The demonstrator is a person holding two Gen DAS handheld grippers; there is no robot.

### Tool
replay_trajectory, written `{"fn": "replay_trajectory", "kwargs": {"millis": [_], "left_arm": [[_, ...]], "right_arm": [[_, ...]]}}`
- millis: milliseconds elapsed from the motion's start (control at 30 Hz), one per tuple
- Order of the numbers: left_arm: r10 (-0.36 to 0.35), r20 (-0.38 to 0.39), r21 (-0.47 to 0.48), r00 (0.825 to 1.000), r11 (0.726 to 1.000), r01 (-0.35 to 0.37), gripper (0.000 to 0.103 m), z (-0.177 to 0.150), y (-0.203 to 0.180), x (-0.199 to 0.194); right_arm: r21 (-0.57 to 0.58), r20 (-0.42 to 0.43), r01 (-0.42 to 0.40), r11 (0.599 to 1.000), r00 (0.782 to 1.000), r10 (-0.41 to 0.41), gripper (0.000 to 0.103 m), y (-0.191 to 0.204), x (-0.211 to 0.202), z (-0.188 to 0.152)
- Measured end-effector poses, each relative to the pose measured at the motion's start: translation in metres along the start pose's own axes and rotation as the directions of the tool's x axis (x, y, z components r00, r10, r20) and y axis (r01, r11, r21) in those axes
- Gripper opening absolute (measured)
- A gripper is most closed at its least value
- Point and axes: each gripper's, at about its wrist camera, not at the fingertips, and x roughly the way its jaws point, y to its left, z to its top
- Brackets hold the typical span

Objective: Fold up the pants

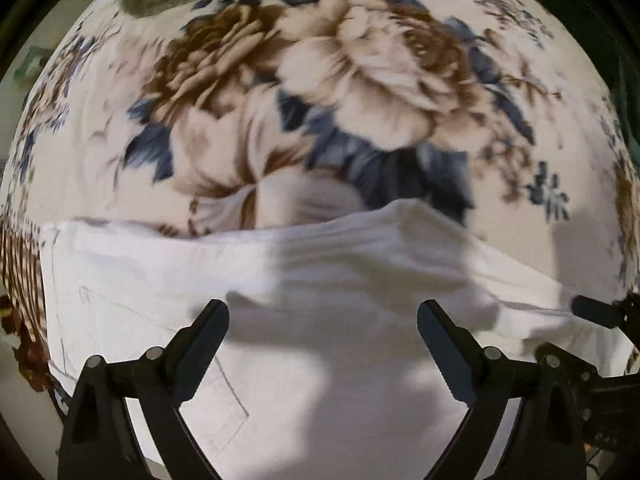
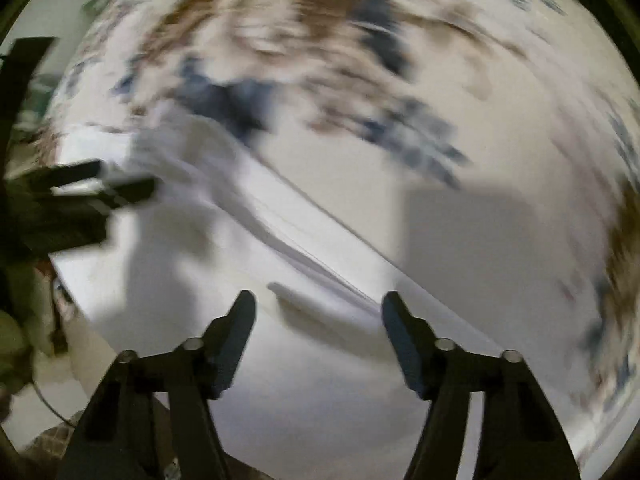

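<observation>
White creased pants (image 1: pixel 320 360) on floral fabric (image 1: pixel 360 80); both hand-held grippers (image 1: pixel 323 320) (image 2: pixel 319 312) released.

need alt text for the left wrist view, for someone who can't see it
The left gripper, fingers spread wide and holding nothing, hangs above white pants lying on a floral bedsheet. Part of the right gripper shows at the right edge.

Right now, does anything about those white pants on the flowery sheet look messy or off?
Slightly: the white pants bulge up in a rumpled ridge along their far edge on the floral sheet instead of lying flat.
</observation>
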Motion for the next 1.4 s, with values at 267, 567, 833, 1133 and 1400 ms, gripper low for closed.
{"fn": "replay_trajectory", "kwargs": {"millis": [267, 567, 833, 1133, 1400], "left_arm": [[0.048, 0.037, -0.031, 0.998, 0.998, -0.047, 0.096, -0.004, 0.034, -0.004], [0.028, 0.019, -0.032, 0.999, 0.999, -0.027, 0.096, -0.007, 0.053, 0.009], [-0.02, 0.028, 0.05, 0.999, 0.999, 0.018, 0.096, -0.019, 0.027, -0.001], [-0.118, -0.055, 0.191, 0.991, 0.973, 0.127, 0.096, -0.072, -0.05, 0.011], [-0.075, -0.041, 0.249, 0.996, 0.965, 0.083, 0.103, -0.108, -0.08, 0.051]], "right_arm": [[-0.046, -0.038, -0.018, 0.999, 0.999, 0.016, 0.007, 0.025, 0.033, 0.029], [0.114, 0.022, 0.033, 0.993, 0.999, -0.035, 0.004, -0.005, 0.017, 0.041], [0.453, 0.159, -0.153, 0.879, 0.983, 0.089, 0.091, -0.089, -0.043, -0.012], [0.975, 0.174, -0.119, 0.187, 0.933, -0.314, 0.092, -0.221, -0.105, -0.324], [0.961, 0.226, -0.265, -0.077, 0.916, -0.331, 0.003, -0.259, -0.045, -0.402]]}}
